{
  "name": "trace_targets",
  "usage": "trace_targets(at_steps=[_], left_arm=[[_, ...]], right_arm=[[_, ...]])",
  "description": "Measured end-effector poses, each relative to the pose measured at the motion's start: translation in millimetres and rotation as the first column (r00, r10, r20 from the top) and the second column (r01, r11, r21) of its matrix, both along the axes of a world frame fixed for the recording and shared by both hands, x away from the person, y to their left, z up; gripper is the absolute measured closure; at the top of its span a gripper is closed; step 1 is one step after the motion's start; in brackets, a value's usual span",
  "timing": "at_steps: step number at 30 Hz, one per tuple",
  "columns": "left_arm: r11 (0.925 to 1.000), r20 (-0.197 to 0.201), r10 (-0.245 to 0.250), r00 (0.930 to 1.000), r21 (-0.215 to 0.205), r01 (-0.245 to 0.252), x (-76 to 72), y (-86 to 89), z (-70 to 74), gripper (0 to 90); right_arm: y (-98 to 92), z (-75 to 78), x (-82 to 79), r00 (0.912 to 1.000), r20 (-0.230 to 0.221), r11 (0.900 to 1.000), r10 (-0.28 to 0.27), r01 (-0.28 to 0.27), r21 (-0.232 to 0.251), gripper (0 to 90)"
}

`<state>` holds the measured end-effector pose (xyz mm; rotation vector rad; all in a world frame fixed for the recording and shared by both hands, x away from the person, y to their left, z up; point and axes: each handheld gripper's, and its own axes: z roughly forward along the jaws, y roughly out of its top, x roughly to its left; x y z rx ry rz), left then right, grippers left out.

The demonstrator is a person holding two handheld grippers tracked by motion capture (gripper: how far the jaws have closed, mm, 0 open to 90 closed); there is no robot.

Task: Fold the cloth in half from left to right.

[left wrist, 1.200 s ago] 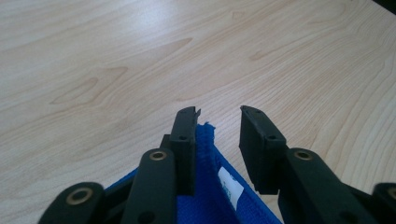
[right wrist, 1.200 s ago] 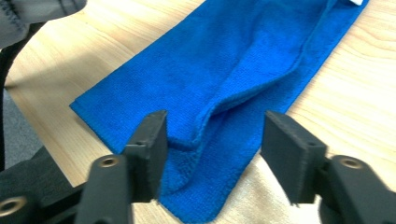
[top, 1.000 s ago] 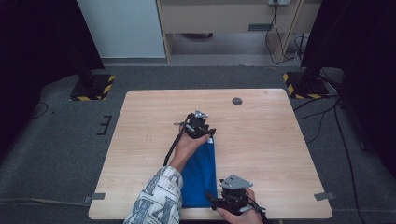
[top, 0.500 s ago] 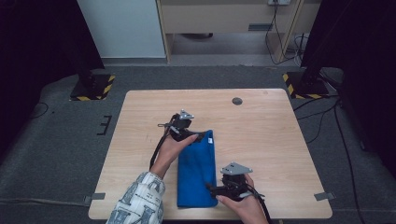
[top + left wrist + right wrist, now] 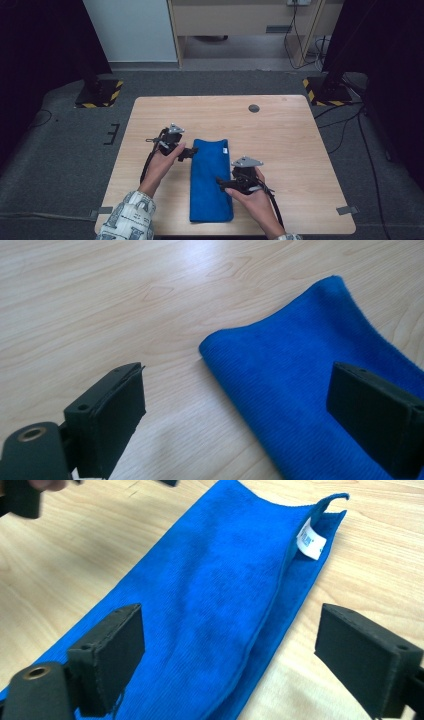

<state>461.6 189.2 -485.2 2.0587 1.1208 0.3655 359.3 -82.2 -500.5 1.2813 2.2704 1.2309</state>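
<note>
A blue towel (image 5: 210, 182) lies folded into a long strip at the middle of the wooden table (image 5: 295, 145), with a white label (image 5: 226, 150) at its far right corner. My left gripper (image 5: 188, 152) is open just off the towel's far left corner. In the left gripper view the towel's corner (image 5: 300, 365) lies between the spread jaws of the left gripper (image 5: 237, 390). My right gripper (image 5: 223, 183) is open at the towel's right edge, about midway along. The right gripper (image 5: 232, 630) has its jaws on either side of the towel (image 5: 210, 595), whose top layer curls up near the label (image 5: 310, 541).
A round dark grommet (image 5: 254, 108) sits near the table's far edge. Bare wood lies left and right of the towel. Stand bases with yellow and black stripes (image 5: 100, 94) rest on the grey floor beyond the table's corners.
My left gripper has moved left and back toward the person, from the towel's far end to its far left corner. My right gripper has moved forward along the towel's right edge.
</note>
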Motion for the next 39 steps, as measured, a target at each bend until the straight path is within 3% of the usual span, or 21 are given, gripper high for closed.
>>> trace_targets(at_steps=[6, 11, 19, 24, 31, 36, 39], left_arm=[[1.0, -0.037, 0.004, 0.9993, 0.008, -0.004, -1.8, 8.3, -2.5, 8.2], [1.0, -0.029, 0.005, 0.9996, 0.004, -0.005, -2.0, 9.3, -0.6, 8.2], [0.9997, -0.016, -0.005, 0.9999, 0.025, 0.006, 0.9, 3.7, 2.4, 12.1], [0.9999, -0.025, 0.006, 0.9997, 0.012, -0.005, 8.0, 4.1, 3.0, 14.0], [0.9998, -0.044, 0.016, 0.9989, 0.012, -0.016, 15.0, 3.6, 1.3, 20.0], [0.9989, -0.058, 0.004, 0.9983, 0.047, -0.001, 18.6, -2.4, -4.1, 27.4], [0.9995, -0.065, 0.007, 0.9979, 0.032, -0.005, 20.2, -3.7, -5.3, 30.1]], right_arm=[[0.6, 0.3, 17.6, 1.0, -0.007, 1.0, 0.001, -0.001, -0.01, 10.2], [2.2, 4.2, 28.3, 0.9999, 0.0, 1.0, -0.014, 0.014, -0.026, 15.7], [2.9, 16.3, 71.5, 0.9997, -0.009, 0.999, -0.021, 0.021, -0.042, 31.0], [5.2, 20.4, 87.5, 0.9993, -0.006, 0.997, -0.036, 0.035, -0.064, 31.8], [7.1, 17.9, 100.4, 0.9996, -0.004, 0.997, -0.029, 0.029, -0.077, 34.5], [8.6, 10.1, 112.5, 0.9994, -0.018, 0.996, -0.029, 0.028, -0.085, 40.8], [9.5, 6.4, 117.6, 0.9991, -0.025, 0.995, -0.033, 0.03, -0.09, 42.8]])
